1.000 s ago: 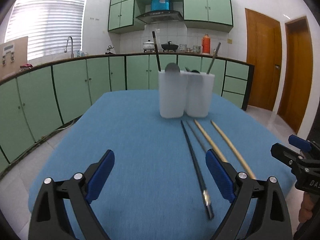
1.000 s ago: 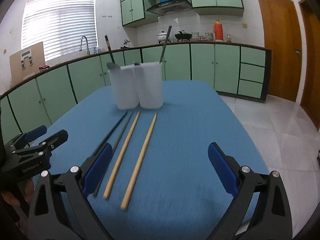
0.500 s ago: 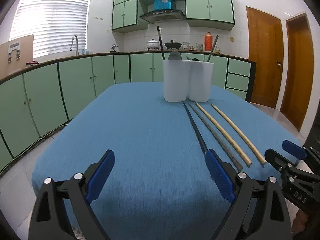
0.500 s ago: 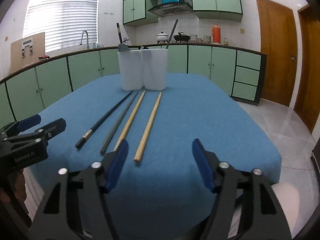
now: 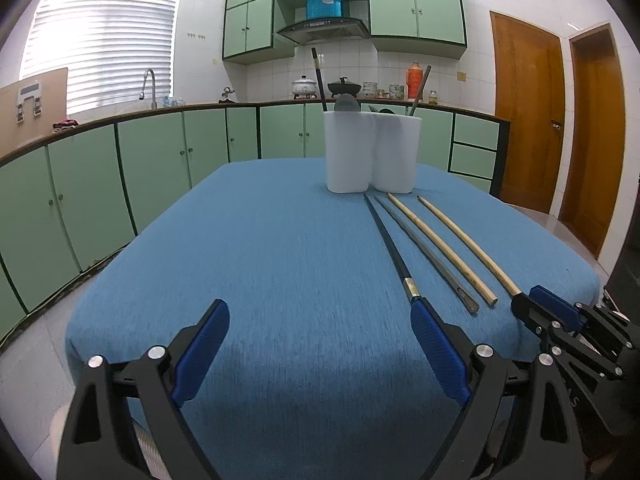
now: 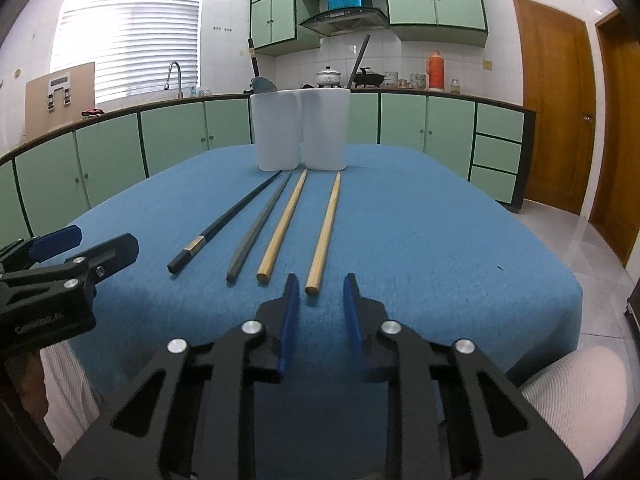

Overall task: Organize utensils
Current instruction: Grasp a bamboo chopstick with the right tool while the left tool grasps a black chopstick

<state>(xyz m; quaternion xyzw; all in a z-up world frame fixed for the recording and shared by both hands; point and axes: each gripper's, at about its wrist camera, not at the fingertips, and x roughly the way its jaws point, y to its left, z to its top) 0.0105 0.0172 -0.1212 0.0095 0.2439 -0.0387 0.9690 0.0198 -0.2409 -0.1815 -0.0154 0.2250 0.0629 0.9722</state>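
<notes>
Several chopsticks lie side by side on the blue table: a black one [image 6: 224,222], a grey one [image 6: 260,226], and two wooden ones [image 6: 282,226] [image 6: 326,232]. A white two-part utensil holder [image 6: 300,132] with utensils in it stands at their far ends. My right gripper [image 6: 319,284] hovers at the near end of the rightmost wooden chopstick, jaws narrowed but apart, holding nothing. My left gripper [image 5: 320,320] is wide open and empty at the table's near edge, left of the black chopstick [image 5: 388,240]. The holder also shows in the left wrist view [image 5: 372,152].
The blue tablecloth [image 5: 260,260] covers the table. Green kitchen cabinets [image 5: 160,152] run around the room behind it. Wooden doors [image 5: 528,120] stand at the right. The table's near edge is just under both grippers.
Both grippers have drawn back toward the table's near edge and lowered. The right gripper's jaws have narrowed from wide open to a small gap at the rightmost wooden chopstick's end.
</notes>
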